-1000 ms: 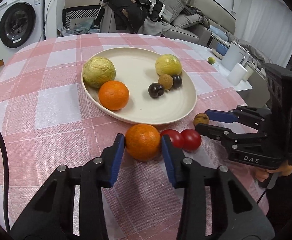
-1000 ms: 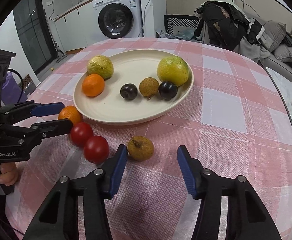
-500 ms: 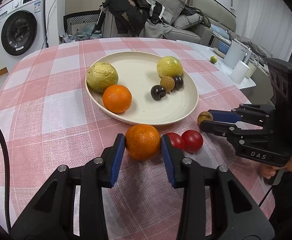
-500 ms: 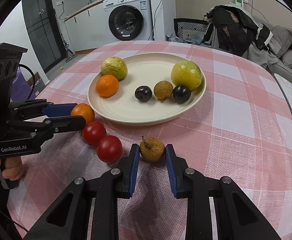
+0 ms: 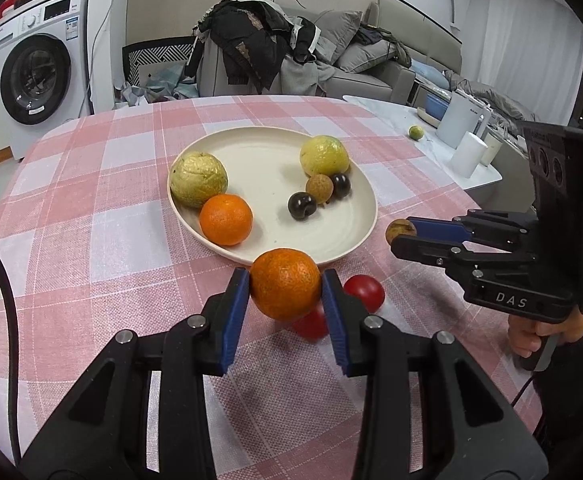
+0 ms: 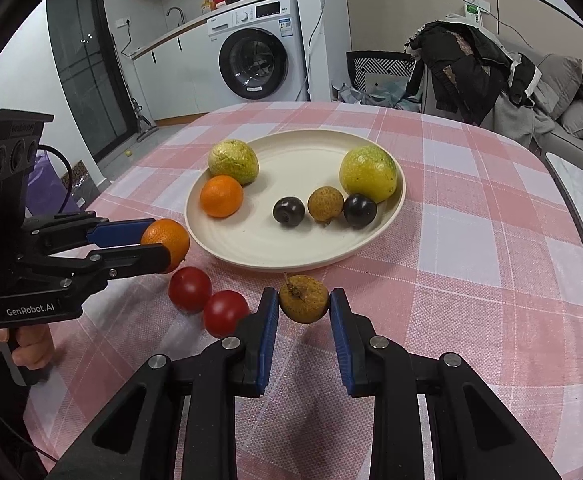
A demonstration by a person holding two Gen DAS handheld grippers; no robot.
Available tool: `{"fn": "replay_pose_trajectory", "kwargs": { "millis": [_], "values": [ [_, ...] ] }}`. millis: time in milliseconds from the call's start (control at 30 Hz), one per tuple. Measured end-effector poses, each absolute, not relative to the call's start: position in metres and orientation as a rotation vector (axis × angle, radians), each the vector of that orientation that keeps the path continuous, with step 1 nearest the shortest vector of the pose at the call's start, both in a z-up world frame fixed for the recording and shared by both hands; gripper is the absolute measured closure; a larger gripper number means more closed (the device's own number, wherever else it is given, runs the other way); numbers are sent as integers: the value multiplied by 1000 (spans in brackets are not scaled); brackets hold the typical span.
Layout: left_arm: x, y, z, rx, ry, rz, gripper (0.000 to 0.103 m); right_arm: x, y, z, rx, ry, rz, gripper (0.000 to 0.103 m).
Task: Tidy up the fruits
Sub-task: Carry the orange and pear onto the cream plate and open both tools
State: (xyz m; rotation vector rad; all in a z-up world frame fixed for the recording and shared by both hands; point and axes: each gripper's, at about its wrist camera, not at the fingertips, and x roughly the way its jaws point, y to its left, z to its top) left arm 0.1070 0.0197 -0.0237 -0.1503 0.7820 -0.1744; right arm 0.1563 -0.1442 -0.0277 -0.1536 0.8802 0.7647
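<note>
My left gripper (image 5: pixel 285 286) is shut on an orange (image 5: pixel 285 283) and holds it above the pink checked cloth, just in front of the cream plate (image 5: pixel 361 236). It also shows in the right wrist view (image 6: pixel 147 240). My right gripper (image 6: pixel 304 304) is shut on a small brown longan (image 6: pixel 303 298), lifted near the plate's (image 6: pixel 291 262) front rim; it shows in the left wrist view (image 5: pixel 401 236). Two red tomatoes (image 6: pixel 189 289) (image 6: pixel 225 313) lie on the cloth between the grippers. The plate holds two yellow-green fruits, an orange, two dark plums and a longan.
The round table's edge curves close on the right, beside a white side table (image 5: pixel 431 136) with white cups and a small green fruit (image 5: pixel 416 132). A washing machine (image 6: pixel 257 56) and a clothes-draped sofa (image 5: pixel 259 52) stand behind the table.
Both grippers have lifted their fruit off the cloth. The right gripper closed on the longan during the last second; the left held the orange throughout.
</note>
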Motion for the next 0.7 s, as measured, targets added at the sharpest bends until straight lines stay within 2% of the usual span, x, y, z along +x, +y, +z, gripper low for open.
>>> {"fn": "replay_pose_trajectory", "kwargs": {
  "millis": [700],
  "values": [
    [114,17,-4,-150,720,-140,69,158,-163,3,8,741,759,76]
  ]
}}
